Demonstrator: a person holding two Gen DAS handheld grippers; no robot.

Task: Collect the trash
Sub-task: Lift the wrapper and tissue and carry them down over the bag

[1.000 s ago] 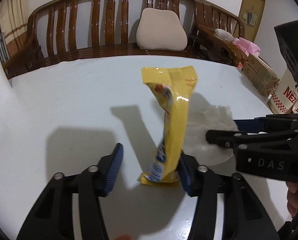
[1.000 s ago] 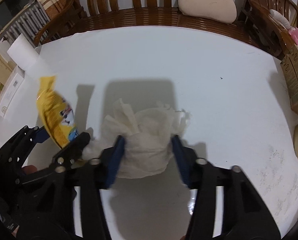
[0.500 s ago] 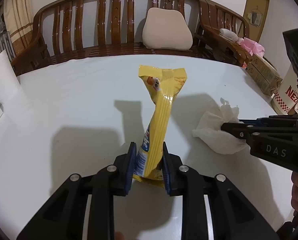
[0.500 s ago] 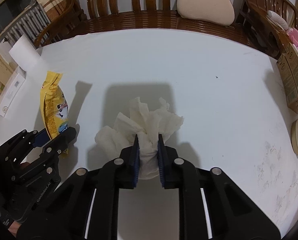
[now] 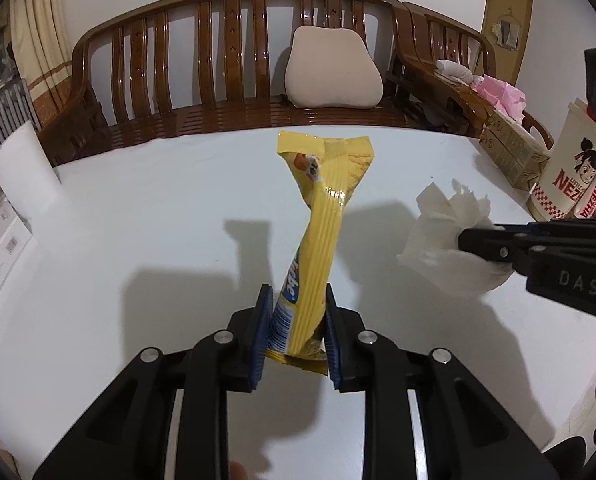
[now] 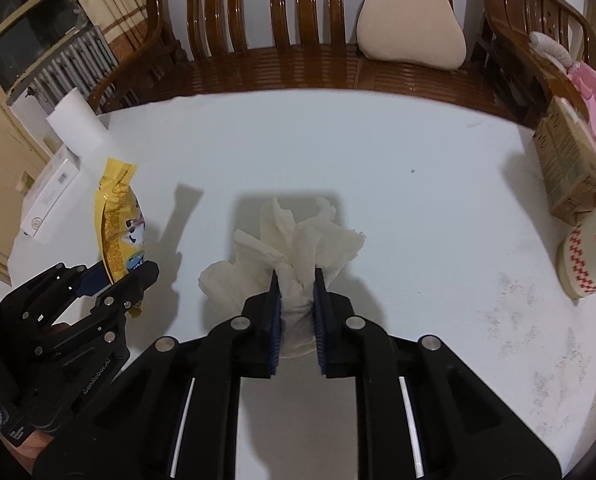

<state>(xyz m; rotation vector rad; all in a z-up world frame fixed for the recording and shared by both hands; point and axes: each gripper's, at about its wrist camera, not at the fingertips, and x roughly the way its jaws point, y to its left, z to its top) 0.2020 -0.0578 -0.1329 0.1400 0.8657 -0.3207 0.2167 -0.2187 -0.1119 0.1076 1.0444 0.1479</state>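
Yellow, glossy plastic marks the first item: a long, ribbed snack wrapper with blue and white print at its lower end, standing nearly upright and twisted at mid-length, its bottom clamped between the blue pads of the left gripper and lifted clear of the white tabletop, on which its shadow falls. The left jaws closed on it within the last second. The second item, a crumpled white paper towel, is bunched and pinched at its lower part by the right gripper, clenched tight, with loose folds fanning above the pads; these jaws likewise closed on it within the last second. The two items are held side by side, near each other but apart. Along the right edge of the table stand a cream paper tub with red checker pattern and red lettering and a tan cardboard carton, neither touching the held items. At the left edge are a white paper roll and a flat white box. Beyond the table runs a dark brown slatted wooden bench bearing a beige cushion; pink crumpled material lies at its right end. Nothing lies between the grippers and their loads.
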